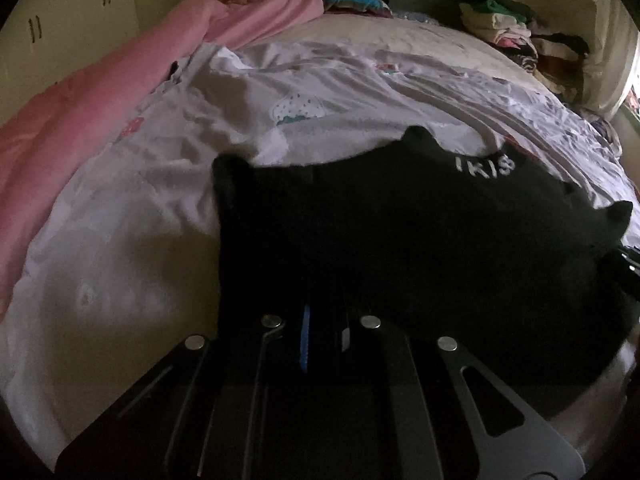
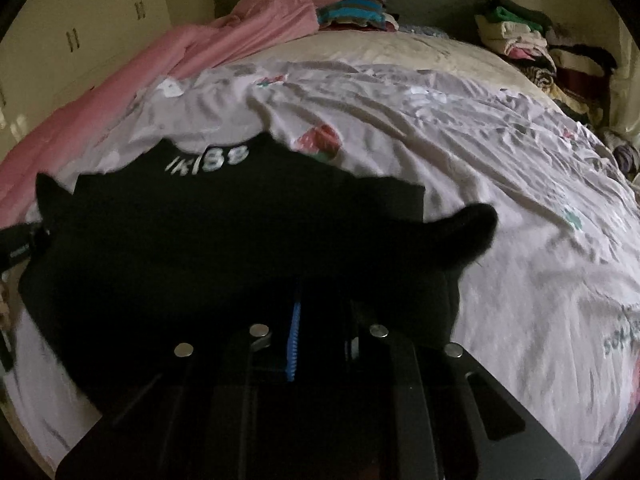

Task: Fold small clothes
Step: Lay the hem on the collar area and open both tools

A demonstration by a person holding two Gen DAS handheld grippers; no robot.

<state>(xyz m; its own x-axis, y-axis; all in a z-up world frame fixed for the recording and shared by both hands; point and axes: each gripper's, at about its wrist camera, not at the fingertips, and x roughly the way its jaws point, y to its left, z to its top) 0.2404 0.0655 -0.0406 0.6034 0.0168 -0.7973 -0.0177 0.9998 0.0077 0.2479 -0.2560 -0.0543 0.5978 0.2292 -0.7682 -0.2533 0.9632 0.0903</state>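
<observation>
bed (image 1: 120,264): fills both views, covered by a pale printed sheet, rumpled but bare around the work area.
pink blanket (image 1: 80,128): bunched along the far left edge of the bed, well apart from the work.
folded piles (image 2: 516,36): stacks of clothes at the head of the bed and its far right corner; these look like finished pieces, so i judge the job to be part way through.
black garment (image 1: 400,248): the piece in hand, lying on the sheet near the front edge of the bed, white lettering (image 2: 208,158) by its neckline at the far side; its near hem is drawn up to both claws, and sleeve corners stick out at the sides.
left gripper (image 1: 320,316): jaws narrowed right down, pinching the near hem of the black garment close to its left side.
right gripper (image 2: 316,312): jaws nearly closed, pinching the same hem close to its right side.
progress on this piece: spread flat with the hem gripped, no fold visible in it; by my reading every fold is yet to come, then stacking.
</observation>
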